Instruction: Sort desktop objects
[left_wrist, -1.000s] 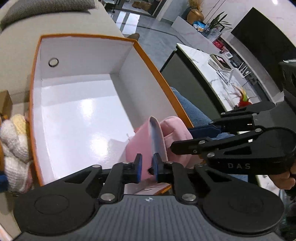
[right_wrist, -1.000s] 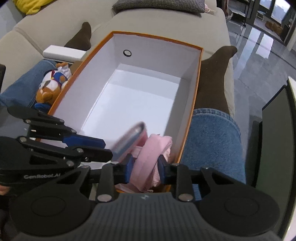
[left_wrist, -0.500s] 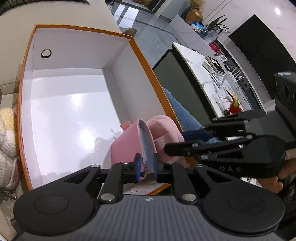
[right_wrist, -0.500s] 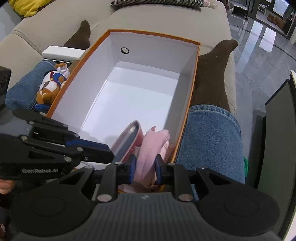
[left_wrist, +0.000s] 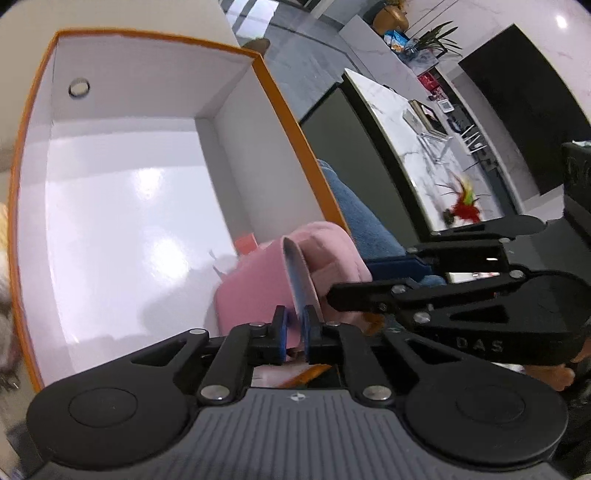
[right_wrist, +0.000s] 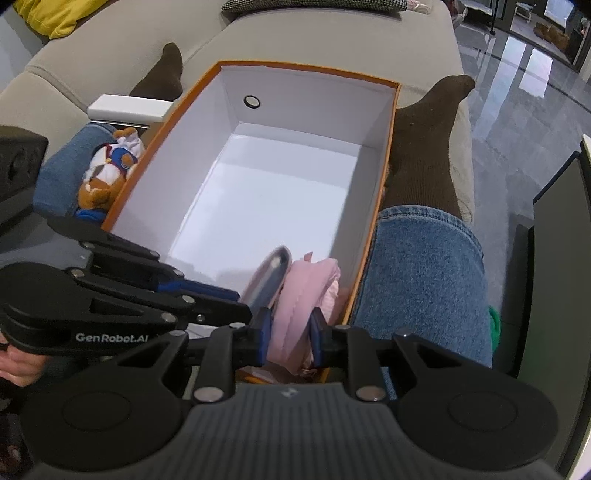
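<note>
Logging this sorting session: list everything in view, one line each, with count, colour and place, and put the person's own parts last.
box: 1, orange outside, white inside, between the person's legs on the sofa
pink pouch: 1, pink, at the box's near corner
flat grey-blue item: 1, beside the pouch, identity unclear
plush bear: 1, brown, white and blue, left of the box
white slab: 1, white, beyond the bear
sofa: 1, beige
yellow cushion: 1, far left
legs: 2, blue jeans, dark socks
left gripper: black, shut on the flat item
right gripper: black, shut on the pouch
</note>
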